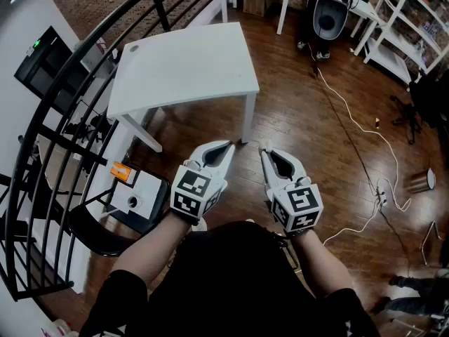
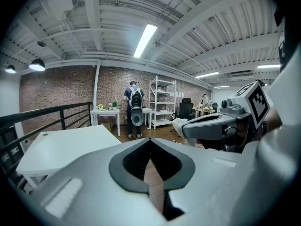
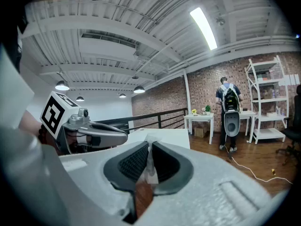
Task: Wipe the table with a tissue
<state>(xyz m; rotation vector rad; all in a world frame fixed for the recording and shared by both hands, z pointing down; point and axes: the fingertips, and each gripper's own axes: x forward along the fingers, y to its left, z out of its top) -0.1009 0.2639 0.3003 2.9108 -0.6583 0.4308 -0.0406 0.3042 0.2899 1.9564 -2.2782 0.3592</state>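
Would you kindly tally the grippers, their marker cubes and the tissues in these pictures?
Grippers: 2, left gripper and right gripper
Marker cubes: 2, left cube and right cube
Tissues: 1, tissue in right gripper
Total: 5

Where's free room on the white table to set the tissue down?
Nearly the whole white table top is bare; only a small round spot sits at the corner by the railing. Crowded: that railing side, and cables on the floor opposite.
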